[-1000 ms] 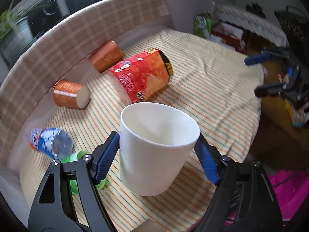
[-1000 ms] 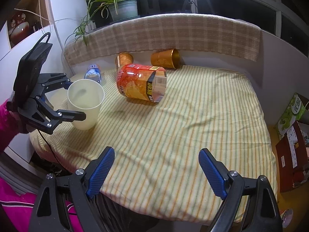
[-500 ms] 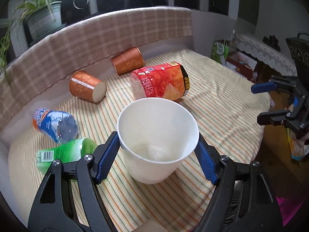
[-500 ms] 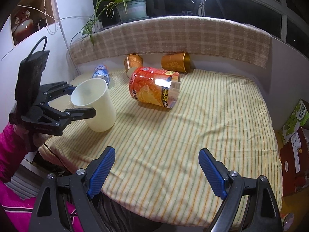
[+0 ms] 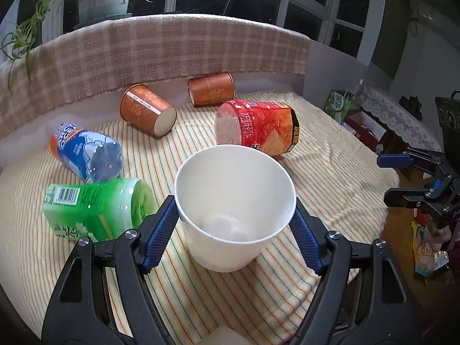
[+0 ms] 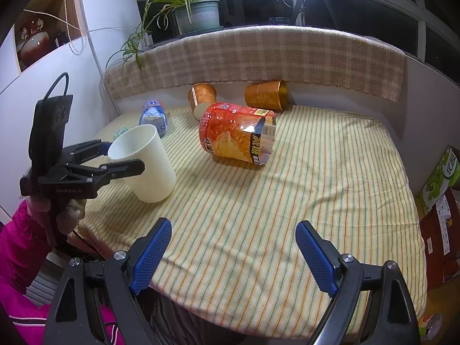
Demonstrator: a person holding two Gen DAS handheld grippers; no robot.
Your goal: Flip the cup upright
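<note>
A white paper cup (image 5: 230, 210) is mouth up, tilted toward the left gripper, its base on the striped cloth near the table's left front edge. My left gripper (image 5: 234, 224) is shut on the cup, blue pads pressing both sides near the rim. In the right wrist view the cup (image 6: 149, 164) leans left in the left gripper (image 6: 120, 158). My right gripper (image 6: 233, 256) is open and empty above the table's front edge, well right of the cup. It shows at the right of the left wrist view (image 5: 402, 178).
A red snack tub (image 5: 258, 129) lies on its side mid-table. Two copper cups (image 5: 146, 109) (image 5: 211, 89) lie by the back wall. A blue bottle (image 5: 86, 152) and a green bottle (image 5: 97, 207) lie left of the white cup. Boxes (image 6: 440, 210) stand right of the table.
The left gripper has turned and lowered with the cup, so the cup now tilts more toward the gripper with its base on the cloth. The right gripper has barely moved.
</note>
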